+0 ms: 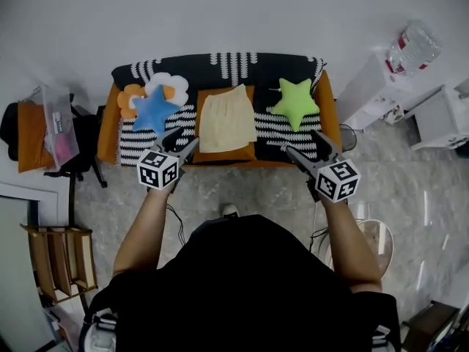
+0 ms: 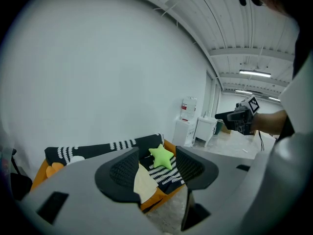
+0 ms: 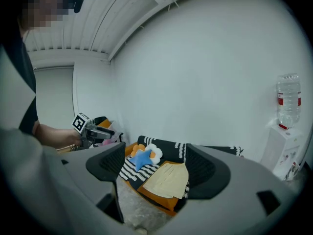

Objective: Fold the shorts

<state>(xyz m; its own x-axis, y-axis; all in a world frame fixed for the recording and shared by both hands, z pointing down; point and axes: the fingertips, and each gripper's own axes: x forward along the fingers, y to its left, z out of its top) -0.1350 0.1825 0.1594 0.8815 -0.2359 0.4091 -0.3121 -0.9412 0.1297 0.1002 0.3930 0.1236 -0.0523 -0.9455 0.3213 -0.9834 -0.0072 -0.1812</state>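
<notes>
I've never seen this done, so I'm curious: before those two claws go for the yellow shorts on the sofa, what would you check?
1. Shorts spread flat on the sofa: ok.
2. Left gripper jaws apart, nothing between them: ok.
3. Right gripper jaws apart, nothing between them: ok.
4. Blue star pillow and green star pillow clear of the shorts: ok.
5. Grippers at the shorts: not ok, both are short of the fabric.
6. Which end is the waistband: cannot tell.
</notes>
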